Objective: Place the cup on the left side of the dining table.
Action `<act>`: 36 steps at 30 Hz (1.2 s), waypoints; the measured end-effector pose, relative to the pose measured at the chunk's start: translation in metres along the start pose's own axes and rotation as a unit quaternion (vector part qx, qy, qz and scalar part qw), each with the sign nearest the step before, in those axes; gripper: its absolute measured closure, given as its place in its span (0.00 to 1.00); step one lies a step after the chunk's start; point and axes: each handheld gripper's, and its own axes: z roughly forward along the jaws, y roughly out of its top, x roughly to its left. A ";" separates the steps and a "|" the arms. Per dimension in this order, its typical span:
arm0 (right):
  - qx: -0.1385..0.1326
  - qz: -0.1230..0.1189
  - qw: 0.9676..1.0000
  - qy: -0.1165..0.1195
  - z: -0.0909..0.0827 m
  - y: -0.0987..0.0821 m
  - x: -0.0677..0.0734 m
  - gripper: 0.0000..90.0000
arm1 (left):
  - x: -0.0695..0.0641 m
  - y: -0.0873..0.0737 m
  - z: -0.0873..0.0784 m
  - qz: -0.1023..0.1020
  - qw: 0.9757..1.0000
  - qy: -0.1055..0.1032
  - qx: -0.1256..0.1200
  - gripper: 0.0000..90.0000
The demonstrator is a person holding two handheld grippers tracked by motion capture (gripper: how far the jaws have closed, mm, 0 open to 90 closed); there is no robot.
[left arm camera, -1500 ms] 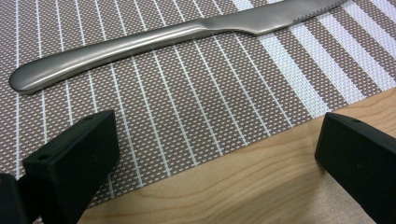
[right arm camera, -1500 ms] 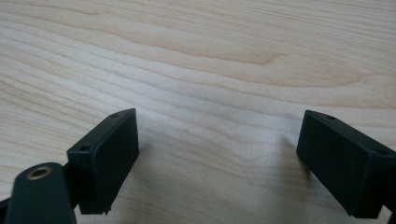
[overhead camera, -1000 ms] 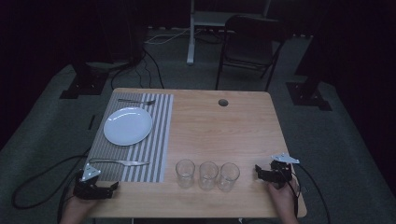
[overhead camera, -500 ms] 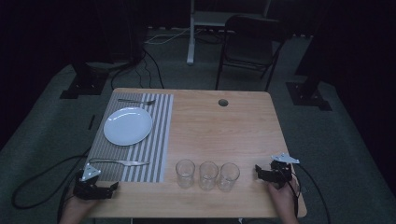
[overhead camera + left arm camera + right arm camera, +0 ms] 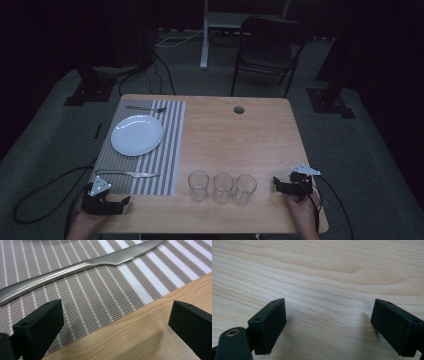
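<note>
Currently, stock at the table as follows
Table (image 5: 240, 135): light wood, a striped placemat (image 5: 170, 150) covering its 9 o'clock side
Plate (image 5: 137, 135): white, bare, on the placemat toward 10 o'clock
Fork (image 5: 146, 108): at the mat's 12 o'clock edge, beyond the plate
Knife (image 5: 127, 174): on the mat near its 6 o'clock edge, well apart from the plate; in the left gripper view it (image 5: 82, 266) runs across the stripes just beyond the jaws
Glasses: three clear tumblers in a row at 6 o'clock of the table, left glass (image 5: 198, 185), middle glass (image 5: 223, 188), right glass (image 5: 245, 189), none on the mat
Left gripper (image 5: 120, 202): at 7 o'clock, low at the table's near edge, jaws wide apart, holding nothing; in its own view (image 5: 115, 322) they straddle the mat's border, one over the stripes, one over bare wood
Right gripper (image 5: 276, 184): at 5 o'clock, just beside the right glass and apart from it, jaws wide apart; its own view (image 5: 328, 322) has bare wood between them, nothing gripped
Progress, as judged: a place setting barely started; plate and fork look placed, the knife probably needs shifting beside the plate, a glass remains to be set on the mat
Nearest work: knife for the left, right glass for the right
</note>
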 end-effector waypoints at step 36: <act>0.000 0.000 1.000 0.000 0.000 0.000 0.000 0.14 | -0.066 0.037 0.015 0.079 0.991 -0.095 -0.042 0.01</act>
